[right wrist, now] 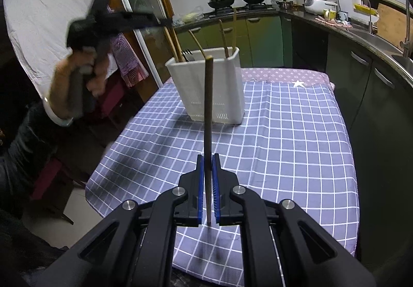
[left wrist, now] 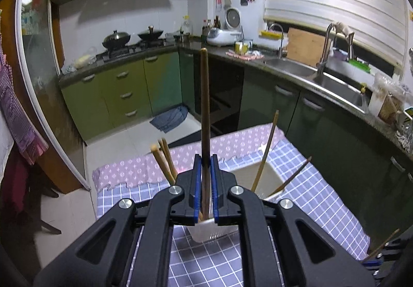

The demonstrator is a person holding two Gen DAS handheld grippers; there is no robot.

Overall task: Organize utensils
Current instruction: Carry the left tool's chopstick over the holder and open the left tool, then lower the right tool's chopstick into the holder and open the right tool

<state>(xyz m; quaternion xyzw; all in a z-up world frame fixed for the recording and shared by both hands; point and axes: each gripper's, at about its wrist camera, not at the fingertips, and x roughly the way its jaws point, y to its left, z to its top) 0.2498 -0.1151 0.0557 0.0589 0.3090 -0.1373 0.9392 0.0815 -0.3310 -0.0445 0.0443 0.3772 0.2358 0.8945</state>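
Right wrist view first: we see the table under its blue-and-white checked cloth (right wrist: 284, 145), and on it, towards the far end, the white rectangular plastic utensil holder (right wrist: 206, 85) with slotted vents near its base. Several wooden chopsticks already stand inside it, leaning against the walls, and dark fork tines show at its left corner.

Our right gripper (right wrist: 208, 183) has its blue-padded jaws clamped on a dark brown wooden chopstick (right wrist: 208, 111), which stands upright between them, well short of the holder. Our left gripper (left wrist: 205, 178) is likewise closed on a second dark wooden chopstick (left wrist: 204, 106), held nearly vertical right above the holder's mouth (left wrist: 253, 170); whether its lower end has already entered the holder is hidden behind the jaws.

We judge the step in hand to be dropping the left chopstick into the holder. To do it well, we should keep the stick upright, centre its lower end over an open part of the mouth away from the leaning pale chopsticks (left wrist: 165, 160), lower until the end is well inside, and only then part the jaws. Releasing too high may let the thin stick bounce out or tip over the rim. The right chopstick can follow the same path afterwards.
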